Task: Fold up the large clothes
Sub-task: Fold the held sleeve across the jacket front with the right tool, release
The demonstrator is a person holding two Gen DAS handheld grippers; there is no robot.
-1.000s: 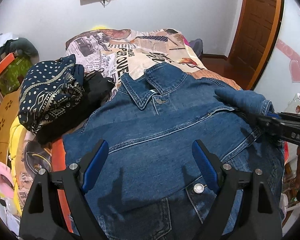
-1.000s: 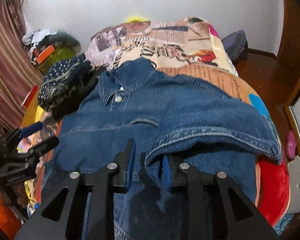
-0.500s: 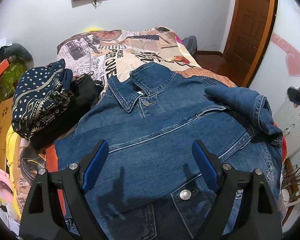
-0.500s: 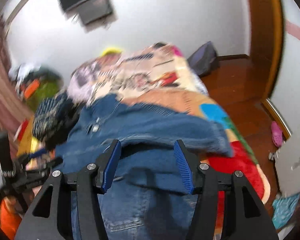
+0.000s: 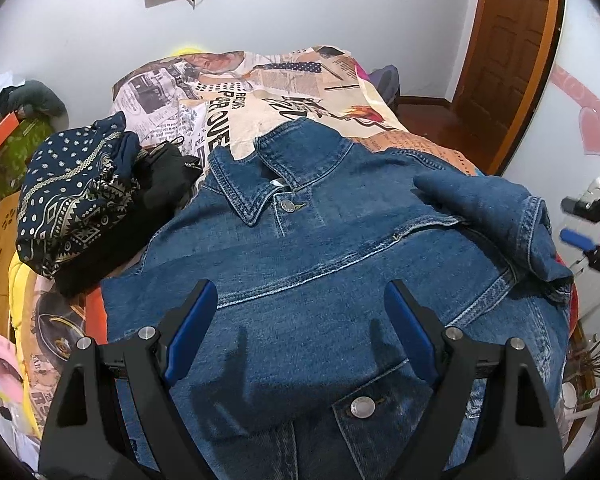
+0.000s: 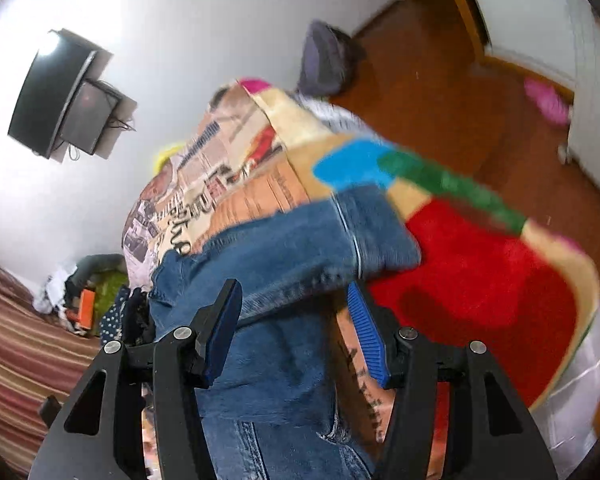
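Observation:
A blue denim jacket (image 5: 320, 280) lies front up on the bed, collar toward the far wall. Its right sleeve (image 5: 496, 216) is folded in over the chest. My left gripper (image 5: 300, 328) is open and empty, hovering over the jacket's lower front. My right gripper (image 6: 296, 332) is open and empty, tilted, beside the jacket's right edge (image 6: 292, 260); it also shows at the right edge of the left wrist view (image 5: 592, 224).
A printed bedspread (image 5: 260, 92) covers the bed. A pile of dark patterned and black clothes (image 5: 84, 200) lies left of the jacket. A red patch of blanket (image 6: 480, 280) hangs at the bed's right side. A wooden door (image 5: 508, 52) and floor lie beyond.
My right gripper opened, let go of the sleeve and pulled back to the right, tilting. The sleeve stays folded over the chest. My left gripper stayed open over the jacket.

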